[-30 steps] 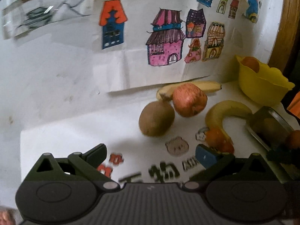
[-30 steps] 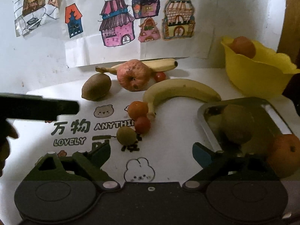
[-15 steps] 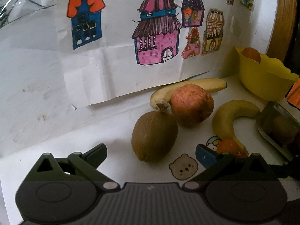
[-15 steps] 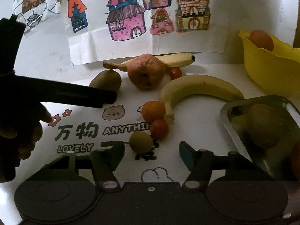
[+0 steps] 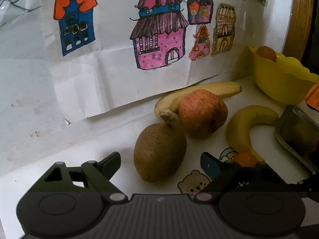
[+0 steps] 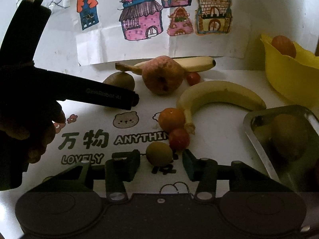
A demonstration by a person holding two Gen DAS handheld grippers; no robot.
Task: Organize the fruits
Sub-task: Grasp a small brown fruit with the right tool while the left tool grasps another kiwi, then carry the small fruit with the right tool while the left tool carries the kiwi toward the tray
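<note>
Item 1, kiwi (image 5: 160, 151): we find it at lower centre of the left wrist frame, dead ahead of the left gripper (image 5: 160, 162), whose jaws stand spread on either side of it without touching. Its long axis tilts from lower left to upper right, so we judge the left side nearer.

Item 2, right gripper (image 6: 160, 163): jaws parted, holding nothing, a small green fruit (image 6: 159, 153) just ahead between its tips.

Item 3, yellow bowl (image 6: 287, 75), right edge: 1 orange fruit (image 6: 283, 45) inside.

Item 4, metal tray (image 6: 257, 135), lower right: 1 brown kiwi-like fruit (image 6: 289, 137) visible.
</note>
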